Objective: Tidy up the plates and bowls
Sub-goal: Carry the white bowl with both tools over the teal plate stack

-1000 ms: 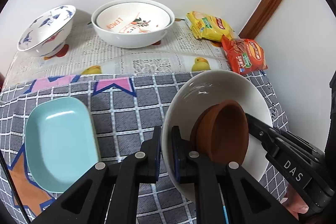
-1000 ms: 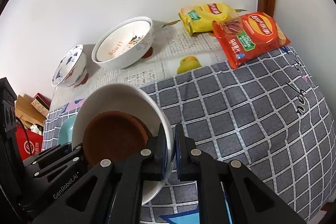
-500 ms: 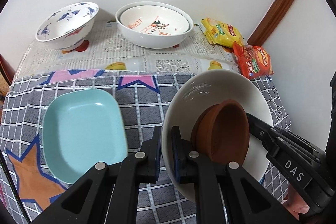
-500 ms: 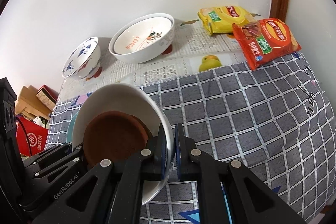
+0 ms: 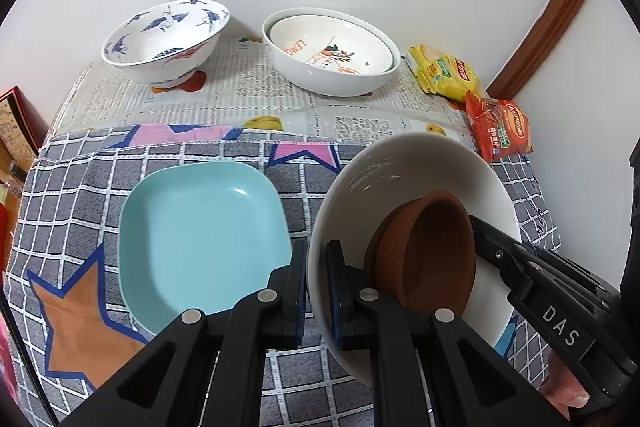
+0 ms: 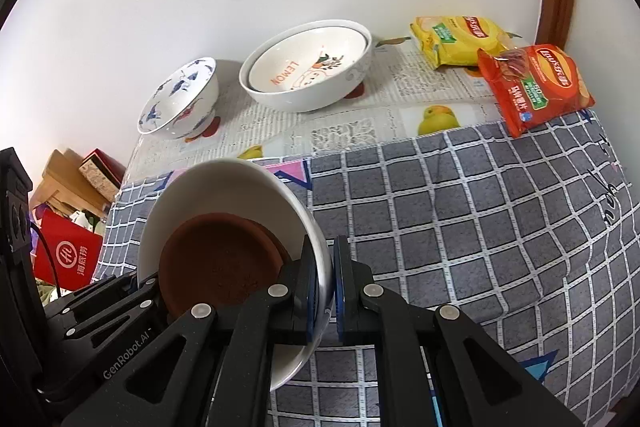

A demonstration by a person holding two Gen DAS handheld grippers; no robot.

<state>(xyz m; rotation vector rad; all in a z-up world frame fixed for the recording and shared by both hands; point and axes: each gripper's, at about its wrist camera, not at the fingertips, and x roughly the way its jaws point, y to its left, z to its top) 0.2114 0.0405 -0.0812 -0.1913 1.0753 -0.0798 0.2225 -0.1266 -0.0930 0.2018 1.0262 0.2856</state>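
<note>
Both grippers hold one white bowl (image 5: pixel 404 171) above the table, with a brown clay dish (image 5: pixel 428 251) lying inside it. My left gripper (image 5: pixel 318 287) is shut on the bowl's left rim. My right gripper (image 6: pixel 326 287) is shut on the opposite rim of the bowl (image 6: pixel 224 183), where the clay dish (image 6: pixel 216 259) also shows. A light blue square plate (image 5: pixel 200 239) lies on the cloth left of the bowl. Two nested white bowls (image 5: pixel 332 59) (image 6: pixel 308 75) and a blue-patterned bowl (image 5: pixel 164 39) (image 6: pixel 180 99) stand at the back.
A grey checked cloth (image 6: pixel 460 219) covers the front of the table, newspaper (image 5: pixel 256 95) the back. A yellow snack bag (image 6: pixel 456 39) and a red snack bag (image 6: pixel 532 87) lie at the back right by the wall. Boxes (image 6: pixel 64 255) sit beyond the left edge.
Both grippers have carried the bowl with the clay dish leftward; the table's objects have shifted right in the views and the blue plate is now closer to the bowl.
</note>
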